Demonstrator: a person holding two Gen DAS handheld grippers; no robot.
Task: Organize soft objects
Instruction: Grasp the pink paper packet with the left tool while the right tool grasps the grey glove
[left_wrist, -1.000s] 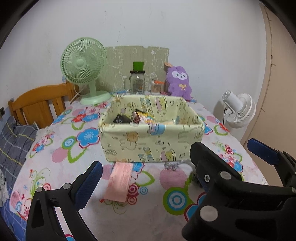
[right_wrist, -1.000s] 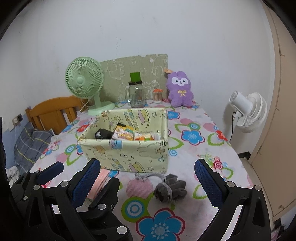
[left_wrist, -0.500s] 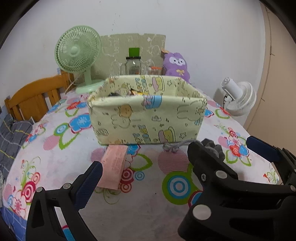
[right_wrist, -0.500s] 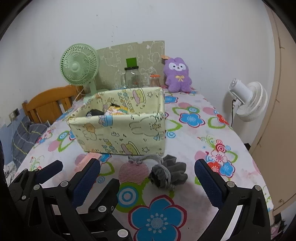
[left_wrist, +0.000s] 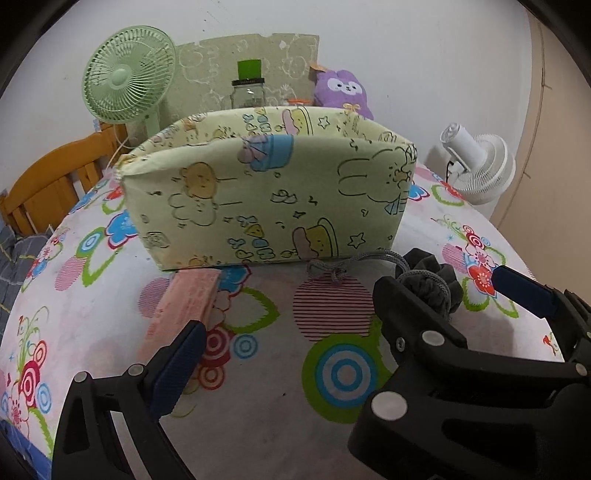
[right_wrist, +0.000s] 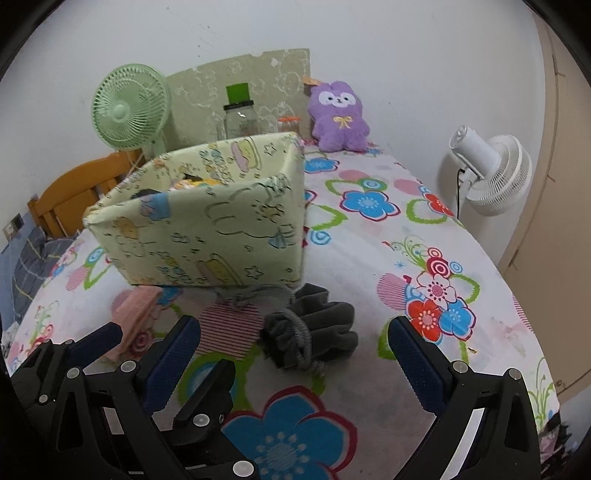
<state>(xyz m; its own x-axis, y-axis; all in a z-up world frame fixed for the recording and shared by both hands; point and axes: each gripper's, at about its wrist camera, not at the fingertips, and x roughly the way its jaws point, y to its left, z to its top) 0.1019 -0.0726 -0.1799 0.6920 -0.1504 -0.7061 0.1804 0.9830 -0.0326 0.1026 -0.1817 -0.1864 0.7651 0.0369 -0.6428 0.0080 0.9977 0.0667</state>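
Right wrist view: grey drawstring pouch (right_wrist: 314, 328) is seen crumpled on the bench (right_wrist: 388, 236), just before the fabric bin (right_wrist: 207, 221), between the spread fingers of the right tool (right_wrist: 291, 354), which grips nothing. The pink cloth (left_wrist: 184, 302) is seen ahead of the left tool (left_wrist: 340, 306), likewise wide and empty, probably positioned for pickup.

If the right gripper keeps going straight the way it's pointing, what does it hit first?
Most likely the grey drawstring pouch. The right gripper has its jaws open, and the pouch lies on the tablecloth between and just ahead of them. The fabric storage box stands behind it. Depth is hard to judge through the fisheye.
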